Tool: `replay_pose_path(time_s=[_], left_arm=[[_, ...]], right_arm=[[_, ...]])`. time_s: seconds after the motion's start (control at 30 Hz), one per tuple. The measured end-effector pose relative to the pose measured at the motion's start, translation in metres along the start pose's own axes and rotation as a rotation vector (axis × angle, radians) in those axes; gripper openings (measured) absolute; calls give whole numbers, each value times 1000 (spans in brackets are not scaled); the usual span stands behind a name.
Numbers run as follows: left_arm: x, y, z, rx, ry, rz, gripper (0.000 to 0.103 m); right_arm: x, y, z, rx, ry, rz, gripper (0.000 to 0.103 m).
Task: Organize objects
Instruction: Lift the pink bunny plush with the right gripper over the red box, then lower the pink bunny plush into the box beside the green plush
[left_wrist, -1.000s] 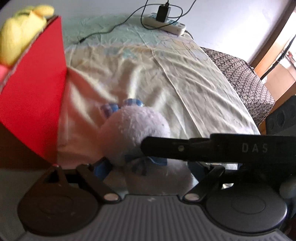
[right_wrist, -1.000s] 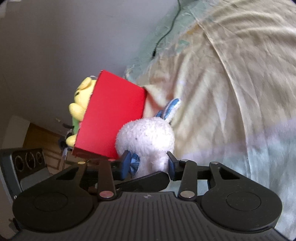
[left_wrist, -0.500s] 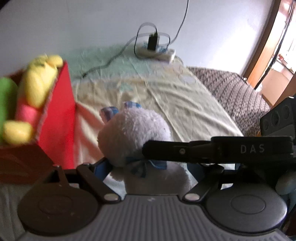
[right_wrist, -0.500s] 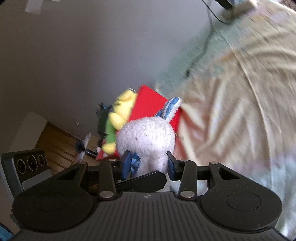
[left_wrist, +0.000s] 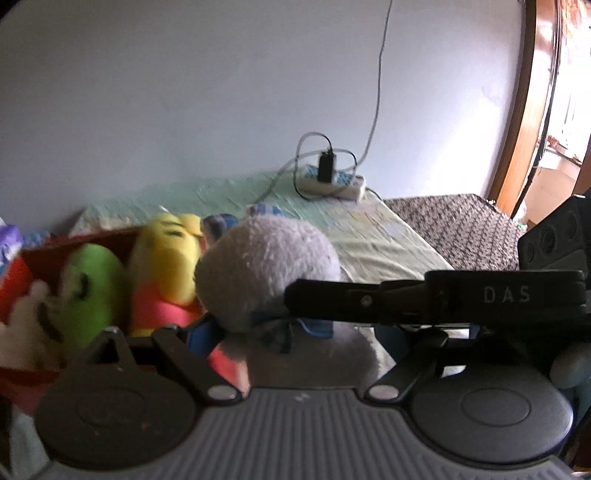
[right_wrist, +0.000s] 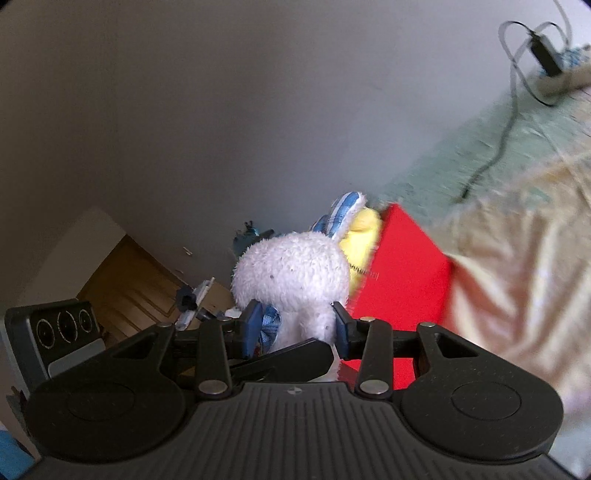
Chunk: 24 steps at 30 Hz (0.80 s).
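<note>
Grippers first: the right gripper (right_wrist: 295, 328) pinches the bunny (right_wrist: 291, 273) at the neck, blue pads pressed into the fur on both sides. The left gripper (left_wrist: 295, 332) stands wider around the bunny's (left_wrist: 266, 266) body; one pad sits against its side, the other is hidden behind the right tool, so I cannot tell if it truly squeezes. The bunny hangs in the air, level with the rim of the red box (right_wrist: 402, 280), just beside it. Inside the box (left_wrist: 74, 240) sit a yellow toy (left_wrist: 166, 258) and a green toy (left_wrist: 92, 284), packed close. Beyond lies the bed (left_wrist: 369, 236) with a power strip (left_wrist: 332, 181). My read: carry step; next, shift over the opening, lower into the gap, then let go
</note>
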<state>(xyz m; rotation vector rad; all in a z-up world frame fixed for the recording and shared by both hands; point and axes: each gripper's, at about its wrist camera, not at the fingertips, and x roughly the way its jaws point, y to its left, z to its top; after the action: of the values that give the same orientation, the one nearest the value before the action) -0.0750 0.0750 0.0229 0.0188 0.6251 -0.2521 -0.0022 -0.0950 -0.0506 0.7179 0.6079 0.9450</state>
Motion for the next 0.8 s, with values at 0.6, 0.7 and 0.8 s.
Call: replay_pose_path(time_s=[0.6, 0.7, 0.8], left_arm=[[-62, 173, -4, -26, -90, 39, 87], [-59, 197, -4, -23, -84, 35, 87], [-51, 216, -4, -24, -64, 28, 87]], right_arm=[[153, 84, -27, -48, -26, 0, 42], [170, 86, -28, -27, -27, -27, 42], [186, 86, -30, -27, -23, -80, 41]])
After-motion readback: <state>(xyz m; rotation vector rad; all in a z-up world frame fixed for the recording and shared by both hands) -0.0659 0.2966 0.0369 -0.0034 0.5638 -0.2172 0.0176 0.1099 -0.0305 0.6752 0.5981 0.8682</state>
